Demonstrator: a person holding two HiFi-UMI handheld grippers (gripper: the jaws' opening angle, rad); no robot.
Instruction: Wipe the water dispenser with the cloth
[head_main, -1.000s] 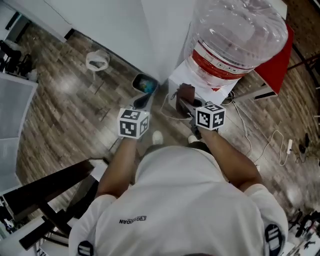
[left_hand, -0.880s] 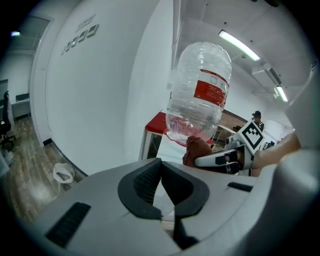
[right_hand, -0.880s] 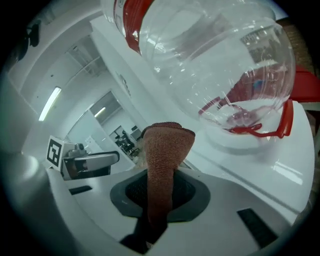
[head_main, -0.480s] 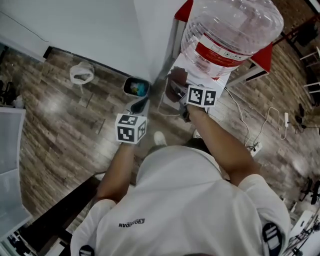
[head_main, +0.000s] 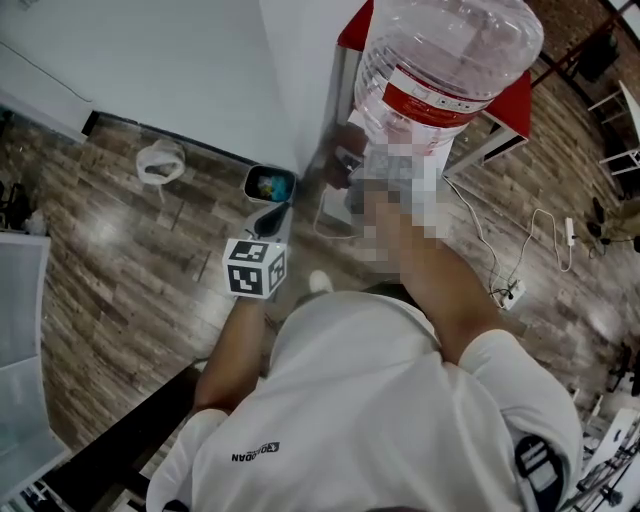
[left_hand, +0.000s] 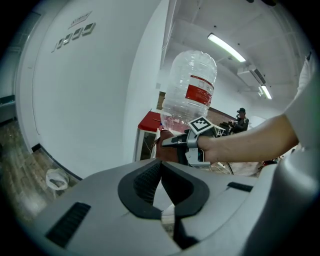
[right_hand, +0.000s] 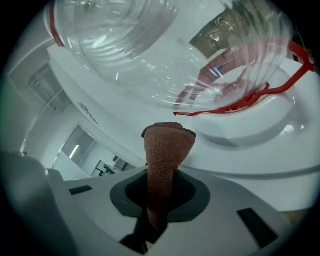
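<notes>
The white water dispenser (right_hand: 250, 150) stands against the wall with a big clear bottle (head_main: 445, 60) with a red label on top. My right gripper (right_hand: 159, 200) is shut on a brown cloth (right_hand: 167, 150), whose folded end stands up just short of the dispenser's top, under the bottle (right_hand: 150, 50). In the left gripper view, the right gripper (left_hand: 170, 141) points the cloth (left_hand: 163, 148) at the dispenser's upper edge. In the head view a mosaic patch covers it. My left gripper (head_main: 278, 213) hangs lower and to the left, its jaws closed on nothing (left_hand: 161, 185).
A small bin (head_main: 270, 183) sits on the wooden floor by the white wall (head_main: 200, 60). A white bag (head_main: 160, 160) lies further left. A red table (head_main: 520, 100) stands behind the dispenser. Cables (head_main: 545, 240) and a power strip (head_main: 510, 292) lie at the right.
My right gripper has carried the cloth forward and up, from the dispenser's front to its top under the bottle. The left gripper has stayed low.
</notes>
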